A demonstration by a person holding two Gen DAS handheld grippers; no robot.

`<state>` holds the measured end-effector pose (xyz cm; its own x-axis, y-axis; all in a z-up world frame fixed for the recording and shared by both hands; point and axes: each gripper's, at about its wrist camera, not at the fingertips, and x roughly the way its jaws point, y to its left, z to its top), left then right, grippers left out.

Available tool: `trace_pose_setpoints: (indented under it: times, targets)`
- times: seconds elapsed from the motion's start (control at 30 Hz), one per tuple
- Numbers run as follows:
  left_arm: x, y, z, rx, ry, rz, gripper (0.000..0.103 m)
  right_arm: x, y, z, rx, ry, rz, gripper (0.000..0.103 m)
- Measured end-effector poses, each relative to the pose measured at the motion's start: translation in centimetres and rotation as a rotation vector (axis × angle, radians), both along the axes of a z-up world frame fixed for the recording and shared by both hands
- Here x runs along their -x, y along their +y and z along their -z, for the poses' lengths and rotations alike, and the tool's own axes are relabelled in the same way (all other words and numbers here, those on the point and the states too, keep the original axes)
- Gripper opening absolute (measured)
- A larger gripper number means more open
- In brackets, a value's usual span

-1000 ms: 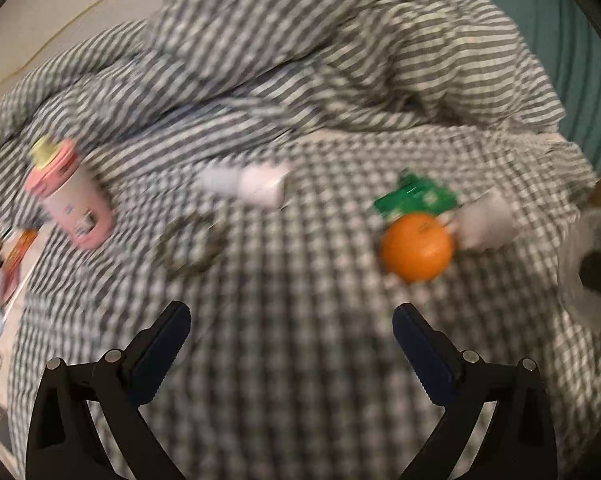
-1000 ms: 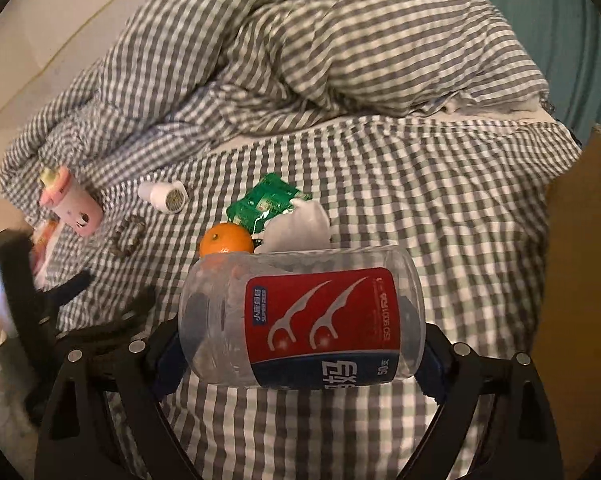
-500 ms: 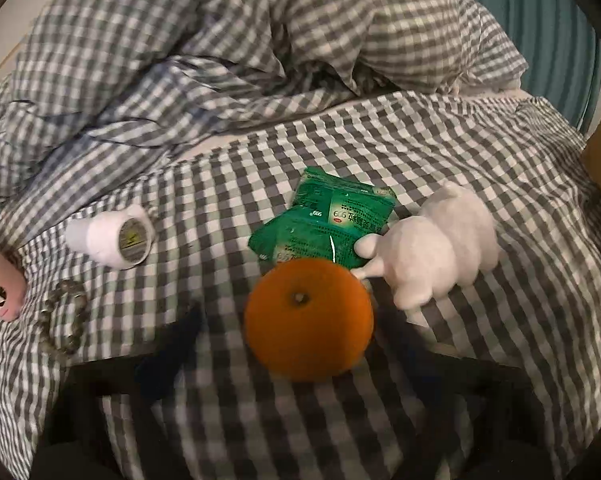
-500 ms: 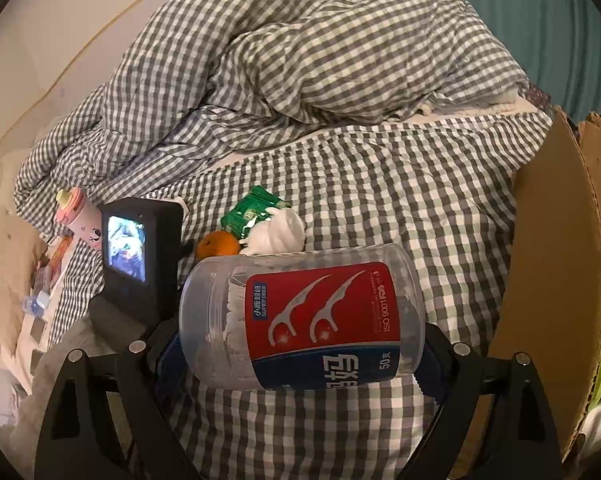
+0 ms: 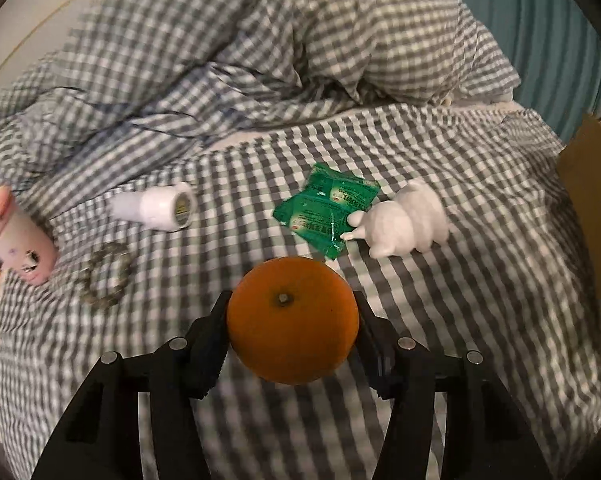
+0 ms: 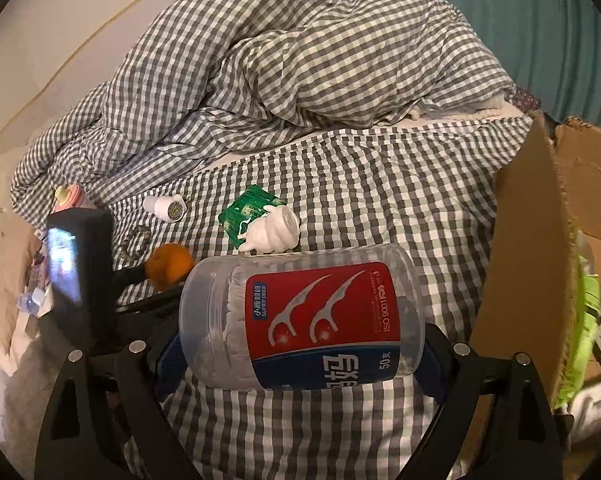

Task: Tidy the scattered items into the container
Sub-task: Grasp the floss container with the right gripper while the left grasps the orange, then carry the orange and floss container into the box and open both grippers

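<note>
Left wrist view: orange [image 5: 292, 325] is clamped between the left gripper [image 5: 291, 332] jaws, low over checked bedding [image 5: 440, 300]. Floss-pick jar [image 6: 300, 320] is gripped crosswise by the right gripper [image 6: 300, 344], beside the cardboard box [image 6: 528, 264].

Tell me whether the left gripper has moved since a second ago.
Yes. The left gripper has advanced across the checked bedsheet to the orange and closed on it; it was open and well short before.

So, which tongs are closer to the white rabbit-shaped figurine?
Left. The left tongs sit just before the white rabbit-shaped figurine; the right tongs hold back nearer the camera.
</note>
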<state>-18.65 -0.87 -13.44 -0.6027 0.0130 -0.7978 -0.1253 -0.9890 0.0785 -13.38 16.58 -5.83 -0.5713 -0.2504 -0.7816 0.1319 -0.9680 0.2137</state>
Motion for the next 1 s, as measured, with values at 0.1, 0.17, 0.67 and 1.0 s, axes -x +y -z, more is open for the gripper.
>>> trace_pose_setpoints:
  times: [0.1,0.17,0.67,1.0]
  targets:
    - [-1.7,-0.5,-1.9,-0.004,0.021,-0.006,0.057,-1.3,0.0,-1.3,-0.005,0.022,0.000,0.090]
    - [-2.7,-0.8,-3.2,-0.008,0.039,-0.010,0.057,-2.1,0.0,-2.2,-0.006,0.038,0.001,0.090]
    - [-10.8,5.9,-13.9,-0.074,0.218,0.140,0.058,-9.7,8.1,-8.2,-0.024,0.146,0.149,0.090]
    - [-12.6,20.4,-16.0,-0.154,0.212,0.399,0.058,-13.0,21.8,-8.1,-0.100,0.125,0.430,0.090]
